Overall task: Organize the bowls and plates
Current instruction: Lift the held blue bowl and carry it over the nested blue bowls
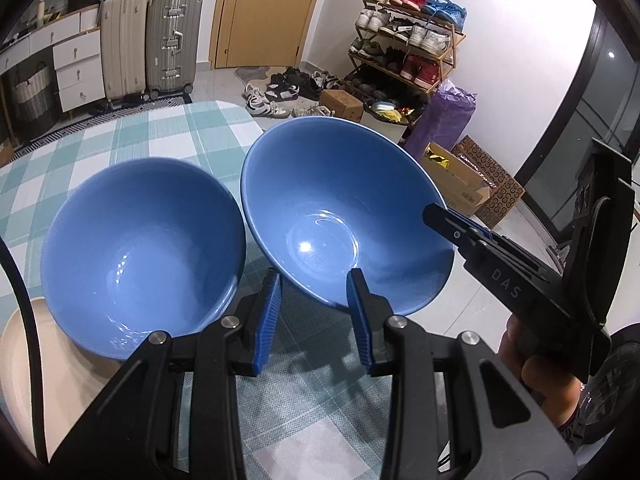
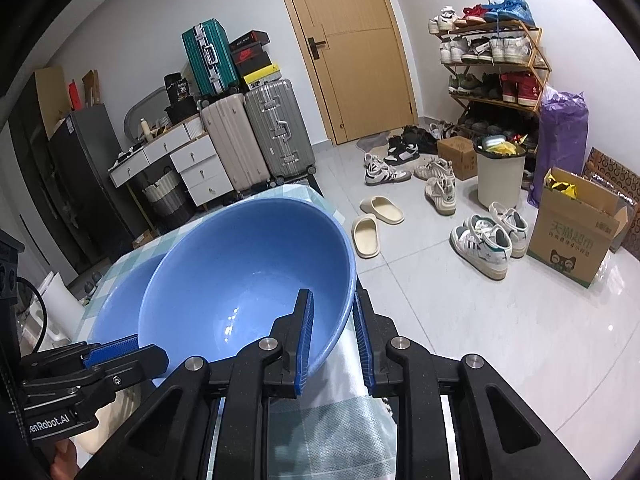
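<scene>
Two blue bowls are over a table with a green-and-white check cloth. The right-hand blue bowl is tilted and lifted off the cloth. My left gripper is shut on its near rim, one finger inside and one under the wall. My right gripper pinches its right rim. In the right wrist view that same bowl fills the middle, with the right gripper shut across its rim and the left gripper clamped at its left edge. The second blue bowl rests on a beige plate.
The table's rounded edge drops to a tiled floor on the right. Shoes, slippers, a cardboard box, a bin, a shoe rack and suitcases stand beyond it. A person's hand holds the right gripper.
</scene>
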A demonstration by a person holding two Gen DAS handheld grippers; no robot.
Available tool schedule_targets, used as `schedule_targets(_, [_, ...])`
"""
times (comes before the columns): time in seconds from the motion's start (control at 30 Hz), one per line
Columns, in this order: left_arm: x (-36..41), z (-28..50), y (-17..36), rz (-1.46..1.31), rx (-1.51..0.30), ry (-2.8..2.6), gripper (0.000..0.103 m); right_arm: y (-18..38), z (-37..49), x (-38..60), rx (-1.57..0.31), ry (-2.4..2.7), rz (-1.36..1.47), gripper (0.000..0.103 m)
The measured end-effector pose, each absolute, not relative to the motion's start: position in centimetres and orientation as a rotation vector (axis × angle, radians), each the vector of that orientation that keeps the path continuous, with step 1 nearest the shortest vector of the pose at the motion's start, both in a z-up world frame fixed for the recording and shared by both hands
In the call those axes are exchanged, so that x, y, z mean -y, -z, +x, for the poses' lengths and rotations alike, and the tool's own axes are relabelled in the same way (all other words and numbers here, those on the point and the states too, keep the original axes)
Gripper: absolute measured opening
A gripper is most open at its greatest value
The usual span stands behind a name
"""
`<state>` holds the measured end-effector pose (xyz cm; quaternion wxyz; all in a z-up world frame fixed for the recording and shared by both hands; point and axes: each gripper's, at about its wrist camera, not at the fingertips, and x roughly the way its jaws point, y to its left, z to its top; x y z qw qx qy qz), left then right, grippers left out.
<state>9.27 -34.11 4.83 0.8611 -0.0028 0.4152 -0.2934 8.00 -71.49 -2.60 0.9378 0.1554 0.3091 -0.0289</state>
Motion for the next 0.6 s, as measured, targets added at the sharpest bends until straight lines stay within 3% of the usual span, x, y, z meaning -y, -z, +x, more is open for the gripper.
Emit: schedule_targets(0.6, [30.8, 6.7, -8.5, -0.011, -0.784, 0.619, 0.030, -0.9, 6.5, 69.0, -0.529, 0.036, 0.285, 0.021])
